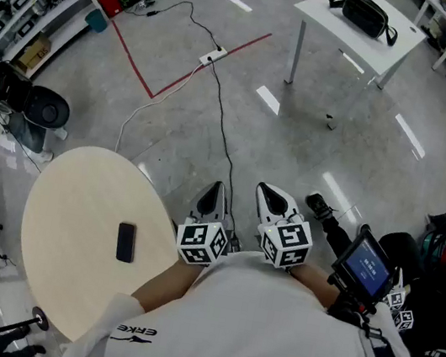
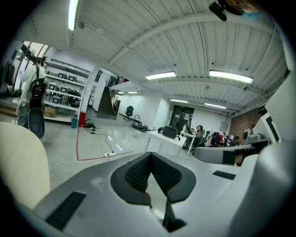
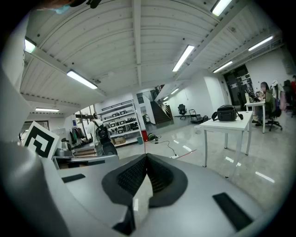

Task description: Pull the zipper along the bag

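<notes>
The black bag [image 1: 365, 15] lies on the white bench [image 1: 399, 52] across the room, well apart from both grippers. Its strap is draped over it, and from here I cannot tell whether its zipper is open or what is inside.

The left gripper [image 1: 214, 191] and the right gripper [image 1: 275, 198] are held side by side close to the person's chest, above the floor. The jaws of each are pressed together with nothing between them.

A round beige bench [image 1: 76, 190] stands to the left, carrying 1 small black device [image 1: 125, 242].
</notes>
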Demonstrator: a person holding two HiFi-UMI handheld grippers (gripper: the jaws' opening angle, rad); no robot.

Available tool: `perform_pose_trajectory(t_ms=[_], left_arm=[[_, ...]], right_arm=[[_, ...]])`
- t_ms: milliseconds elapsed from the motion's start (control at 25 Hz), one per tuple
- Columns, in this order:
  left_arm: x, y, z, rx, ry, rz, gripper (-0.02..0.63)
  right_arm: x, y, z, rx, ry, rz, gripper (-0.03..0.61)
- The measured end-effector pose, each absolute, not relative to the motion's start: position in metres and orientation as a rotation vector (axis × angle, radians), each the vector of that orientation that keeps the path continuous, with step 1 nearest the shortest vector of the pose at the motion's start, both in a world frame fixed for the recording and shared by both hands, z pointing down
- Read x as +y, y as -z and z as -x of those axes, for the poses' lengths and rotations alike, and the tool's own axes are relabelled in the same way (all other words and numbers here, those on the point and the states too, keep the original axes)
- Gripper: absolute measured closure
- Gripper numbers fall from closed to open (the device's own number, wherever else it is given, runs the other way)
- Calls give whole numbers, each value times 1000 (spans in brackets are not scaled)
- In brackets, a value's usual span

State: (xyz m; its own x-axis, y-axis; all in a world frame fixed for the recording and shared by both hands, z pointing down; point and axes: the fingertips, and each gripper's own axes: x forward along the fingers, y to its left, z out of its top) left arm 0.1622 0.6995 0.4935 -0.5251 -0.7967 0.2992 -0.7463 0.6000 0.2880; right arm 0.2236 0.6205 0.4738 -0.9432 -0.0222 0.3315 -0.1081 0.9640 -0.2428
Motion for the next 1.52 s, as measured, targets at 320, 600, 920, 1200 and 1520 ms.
perform_pose_trajectory(t_ms=[320,600,920,1200,1520], left_arm=[[702,-496,-162,-2427,180,-1223,611],[707,-496,-159,-2423,195,-1225,611],[729,-501,-148,-2405,205,-1239,611],[734,-512,-141,-2390,217,-1212,611],[680,-508,-122,-2375,194,-1273,611]], right_arm=[[622,-471,-223,-2794,-385,-78,574],[627,-469,-219,-2800,-387,-92,574],[650,-471,-211,-2792,-382,-124,574],[650,-475,-212,-2778,-373,-158,574],[600,-474,-196,-2797,-395,-216,574]])
